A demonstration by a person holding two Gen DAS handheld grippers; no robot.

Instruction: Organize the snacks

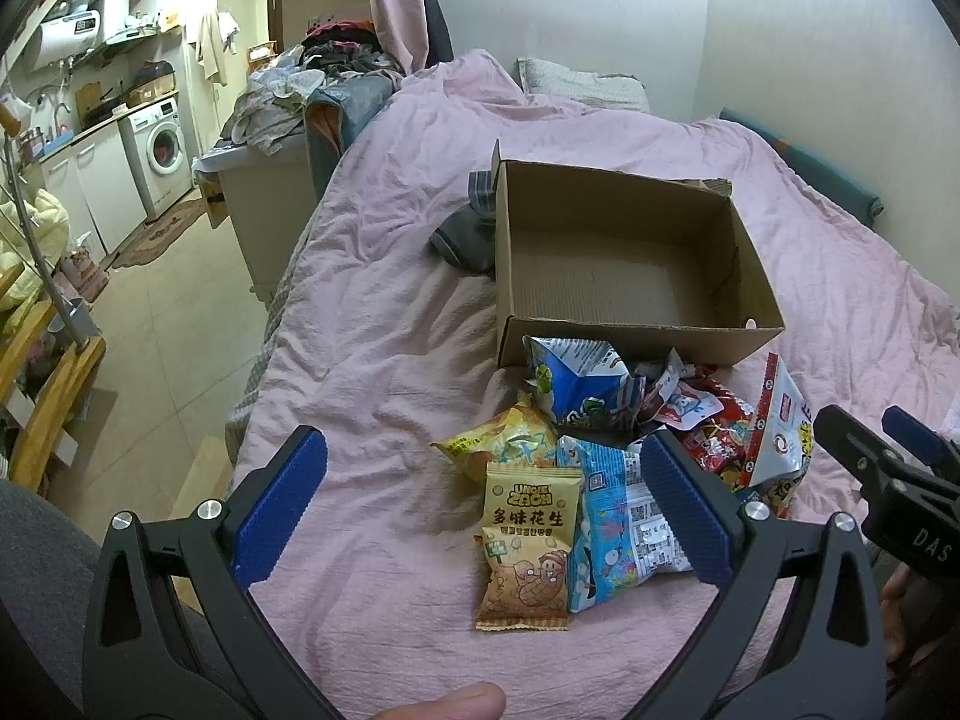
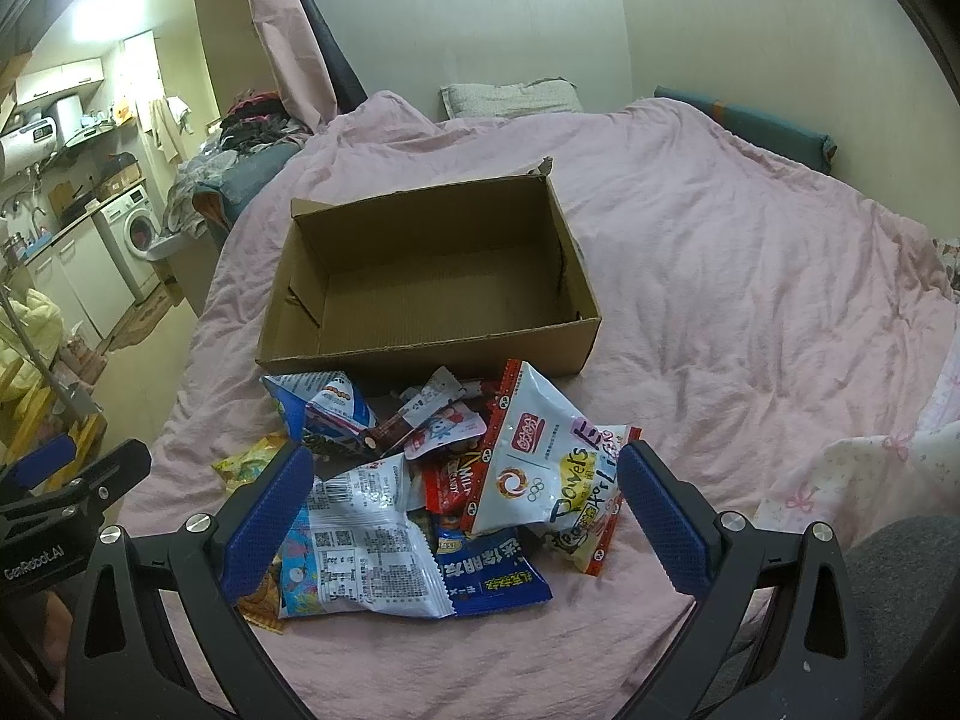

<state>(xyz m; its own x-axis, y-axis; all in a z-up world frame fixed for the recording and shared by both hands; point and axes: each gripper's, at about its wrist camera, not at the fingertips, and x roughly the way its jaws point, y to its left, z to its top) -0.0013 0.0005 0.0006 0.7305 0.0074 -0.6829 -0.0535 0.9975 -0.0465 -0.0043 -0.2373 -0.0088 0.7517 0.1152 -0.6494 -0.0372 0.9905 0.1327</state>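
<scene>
Item: cardboard box point(image 2: 432, 276), open-topped, empty, on the pink duvet point(image 2: 750, 276); a heap of snack packets lay just in front of its near wall, none yet inside.

Contents of heap: Uncle Zach peanut packet point(image 1: 528, 546), tan, lying flat at the near left edge, apart from the taller pile; yellow crisp bag point(image 1: 498, 438) just behind it; light-blue printed packet point(image 1: 624, 528) beside it, overlapping its right edge; blue-and-white puffed bag point(image 1: 576, 378) touching the box wall; large white red-edged bag point(image 2: 540, 468) atop the pile on the right; dark-blue packet point(image 2: 486, 570) partly beneath; small red and white sachets between, too jumbled to name.

Left gripper point(image 1: 483, 507): spread wide, holding nothing, poised over the peanut packet. Right gripper point(image 2: 465, 513): likewise spread and empty, poised over the white bag.

Handling, by judgement: all packets light, soft, air-filled, with slick crinkly film; contents probably brittle, so a gentle pinch; the crimped seal at top or bottom looked the firmest hold, the pillow middle likely to slip or crush.
</scene>
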